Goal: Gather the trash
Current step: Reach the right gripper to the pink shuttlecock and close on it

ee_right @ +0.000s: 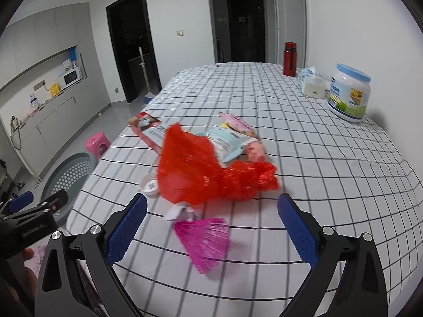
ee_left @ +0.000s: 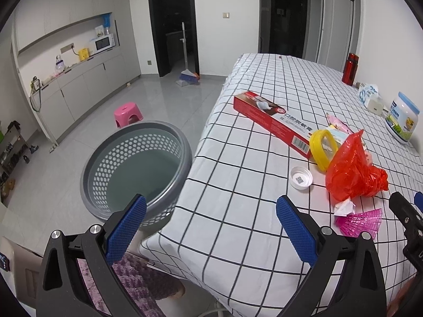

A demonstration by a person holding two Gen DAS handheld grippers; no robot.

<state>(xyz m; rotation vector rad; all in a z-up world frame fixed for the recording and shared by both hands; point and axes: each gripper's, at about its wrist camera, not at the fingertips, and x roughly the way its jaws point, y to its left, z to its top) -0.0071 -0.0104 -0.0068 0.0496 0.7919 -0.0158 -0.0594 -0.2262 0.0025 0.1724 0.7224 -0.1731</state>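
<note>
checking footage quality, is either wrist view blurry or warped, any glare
Right wrist view: motion blur smears the red plastic bag and pink mesh piece. Left wrist view: sharp; the toothpaste box barcode shows crisply. Both: fisheye bends the checked tablecloth lines, corners vignetted. No strong glare.

Around one red bag (ee_right: 201,174) on the table (ee_left: 238,237) lies the trash: one red box (ee_left: 272,121) behind it, one yellow ring (ee_left: 323,145) and one white cap (ee_left: 301,177) to its left, one paper scrap (ee_right: 177,212) and one pink mesh piece (ee_right: 208,240) in front, about three wrappers (ee_right: 232,142) behind. Left of it on the floor stand one basket (ee_left: 137,169) and one pink stool (ee_left: 128,114). Far behind it stand one red flask (ee_right: 290,58), one jar (ee_right: 349,96), one tissue pack (ee_right: 312,83).
</note>
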